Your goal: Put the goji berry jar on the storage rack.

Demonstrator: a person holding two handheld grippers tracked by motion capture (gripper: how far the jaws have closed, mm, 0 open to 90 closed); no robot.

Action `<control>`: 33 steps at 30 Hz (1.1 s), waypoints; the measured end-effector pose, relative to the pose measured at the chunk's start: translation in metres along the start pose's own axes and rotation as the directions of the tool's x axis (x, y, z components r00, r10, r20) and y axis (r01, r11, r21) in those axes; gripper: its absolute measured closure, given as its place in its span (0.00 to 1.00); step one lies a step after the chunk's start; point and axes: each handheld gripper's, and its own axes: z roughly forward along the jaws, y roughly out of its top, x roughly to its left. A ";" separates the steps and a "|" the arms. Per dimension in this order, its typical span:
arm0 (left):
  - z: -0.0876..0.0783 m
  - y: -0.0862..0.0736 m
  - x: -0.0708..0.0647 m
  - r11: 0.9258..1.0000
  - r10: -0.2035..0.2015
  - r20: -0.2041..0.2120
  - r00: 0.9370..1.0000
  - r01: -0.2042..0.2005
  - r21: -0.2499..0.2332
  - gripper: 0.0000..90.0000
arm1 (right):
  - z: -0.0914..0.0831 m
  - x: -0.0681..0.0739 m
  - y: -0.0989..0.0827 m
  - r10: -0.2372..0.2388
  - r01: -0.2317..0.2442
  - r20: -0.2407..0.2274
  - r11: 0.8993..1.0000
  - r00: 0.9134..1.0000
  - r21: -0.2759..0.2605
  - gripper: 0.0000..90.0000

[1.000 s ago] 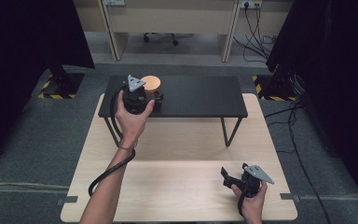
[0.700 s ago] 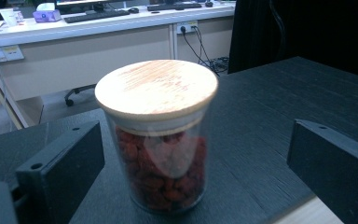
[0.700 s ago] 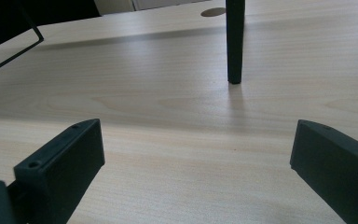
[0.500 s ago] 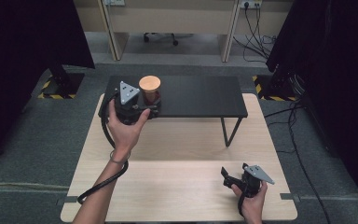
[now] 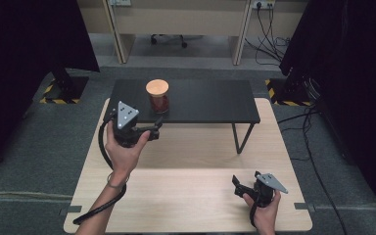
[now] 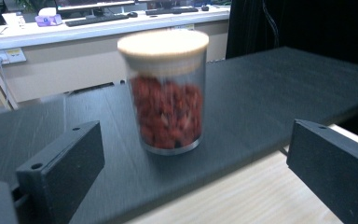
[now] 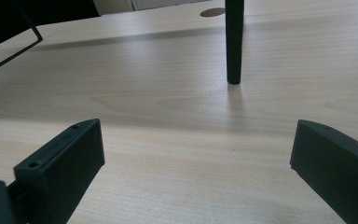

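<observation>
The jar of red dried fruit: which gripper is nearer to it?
Left. The left gripper is just in front of the jar, jaws open, apart from it. The right gripper rests far off at the table's near edge.

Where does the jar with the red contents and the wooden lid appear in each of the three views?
High view: the jar stands upper centre-left, on the left part of the black shelf.
Left gripper view: the jar is in the centre, upright on the black shelf, beyond the open jaws.
Right gripper view: not in it.
Shared landmark: the light wooden table.
</observation>
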 end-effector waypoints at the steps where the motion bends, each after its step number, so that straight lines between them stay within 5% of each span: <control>1: -0.002 -0.005 -0.001 1.000 -0.001 -0.001 1.000 0.001 -0.004 0.04 | 0.000 0.000 0.000 0.001 -0.001 0.000 1.000 1.000 0.001 0.03; 21: -0.027 -0.057 -0.009 1.000 0.019 0.029 0.999 -0.019 -0.004 0.03 | 0.000 0.001 0.000 -0.003 0.003 0.002 1.000 1.000 0.001 0.03; 33: -0.036 -0.113 -0.015 1.000 -0.025 0.040 0.999 0.025 0.014 0.02 | 0.000 0.002 0.000 -0.012 0.012 0.004 1.000 1.000 -0.001 0.03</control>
